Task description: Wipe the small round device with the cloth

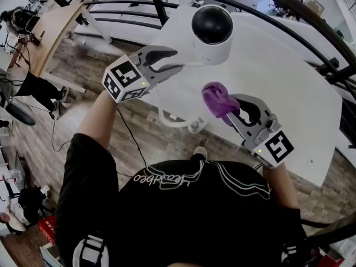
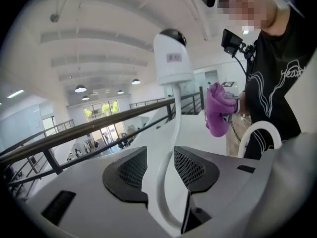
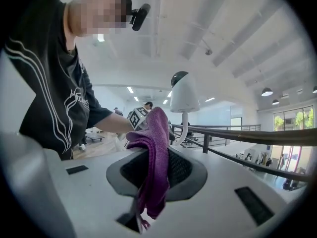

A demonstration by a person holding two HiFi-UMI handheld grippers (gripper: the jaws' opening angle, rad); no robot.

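Script lettering across the chest of the person's black shirt, opening "Hea", the rest unclear, a small grey label on the white device, too small to read, wordless square markers on the cubes of the left gripper and right gripper

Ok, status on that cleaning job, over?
Left hand-held gripper open, white stem between its jaws. Right hand-held gripper shut on purple cloth. Cloth apart from round device, not touching. Nothing between them.
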